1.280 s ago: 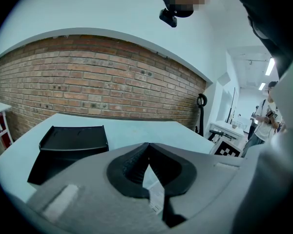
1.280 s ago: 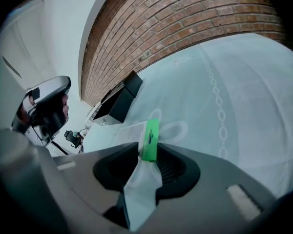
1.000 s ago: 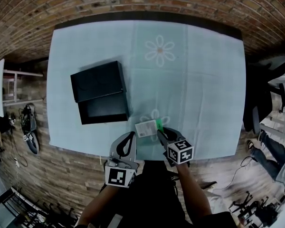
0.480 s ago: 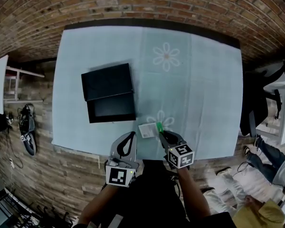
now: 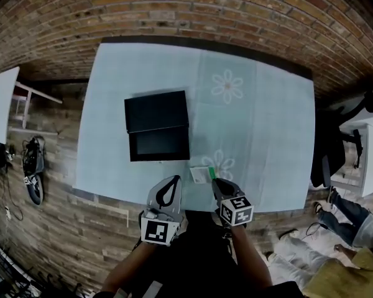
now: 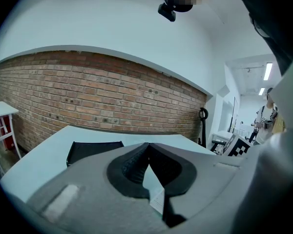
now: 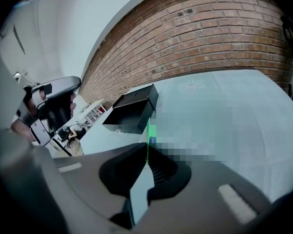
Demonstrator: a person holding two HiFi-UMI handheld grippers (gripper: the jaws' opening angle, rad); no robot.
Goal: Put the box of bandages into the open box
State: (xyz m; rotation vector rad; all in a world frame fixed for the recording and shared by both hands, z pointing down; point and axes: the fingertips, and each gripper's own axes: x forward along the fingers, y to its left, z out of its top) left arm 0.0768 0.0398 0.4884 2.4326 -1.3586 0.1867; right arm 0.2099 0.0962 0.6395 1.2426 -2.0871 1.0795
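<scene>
Head view: bandage box (image 5: 200, 174) print illegible

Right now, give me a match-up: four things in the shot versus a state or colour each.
1 box of bandages
2 open box
3 left gripper
4 right gripper

A jaws together, empty
B black, lid open
C white, green edge
D jaws holding something

Pairs: 1-C, 2-B, 3-A, 4-D. The right gripper's jaws have just been closing, the box of bandages between them.
</scene>
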